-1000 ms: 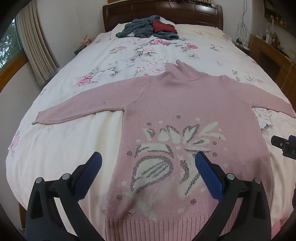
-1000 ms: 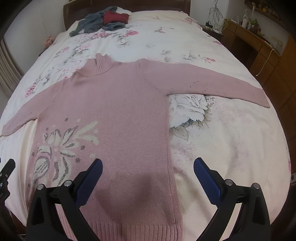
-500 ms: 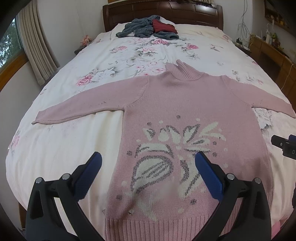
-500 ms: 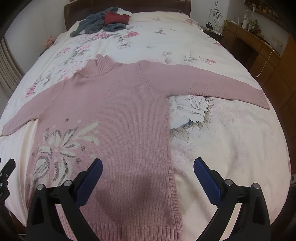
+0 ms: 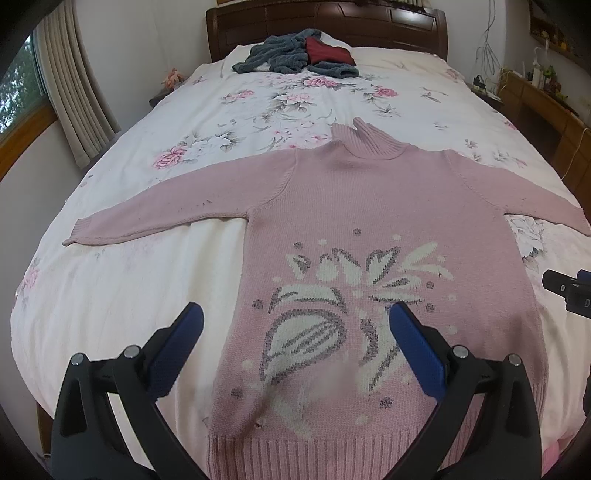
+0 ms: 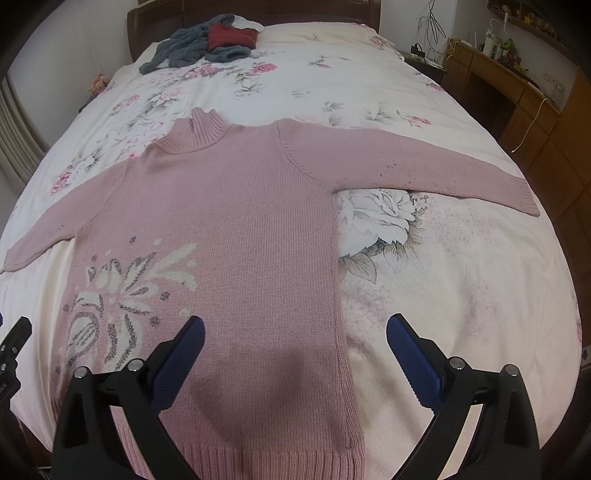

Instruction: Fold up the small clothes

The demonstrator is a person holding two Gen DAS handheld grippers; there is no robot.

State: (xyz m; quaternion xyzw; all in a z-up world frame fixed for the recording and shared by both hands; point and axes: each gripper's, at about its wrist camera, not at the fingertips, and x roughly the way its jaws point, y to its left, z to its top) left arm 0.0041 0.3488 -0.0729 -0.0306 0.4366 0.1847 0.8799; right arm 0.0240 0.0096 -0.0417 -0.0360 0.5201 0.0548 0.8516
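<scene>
Filling most of both wrist views is a wide bed under a white floral bedspread (image 5: 122, 288), with a dark wooden headboard (image 5: 325, 22) at the top of the frame and a heap of grey and dark red clothes (image 5: 299, 55) just below it. Spread flat in the centre and lower half of the pictures lies a pink knitted turtleneck sweater with a white and grey leaf pattern (image 5: 373, 206), front up, sleeves stretched out to either side, ribbed hem nearest the cameras.

The left gripper (image 5: 295, 334) hovers above the lower left body of the sweater with its blue pads wide apart, holding nothing. The right gripper (image 6: 295, 339) hangs likewise spread and empty over the lower right side seam.

The knit looks soft, limp and fairly thick, probably stretchy, not slippery. A pinch should hold well at a cuff (image 6: 524, 197) or the ribbed hem (image 5: 332, 454), where the fabric is denser.
</scene>
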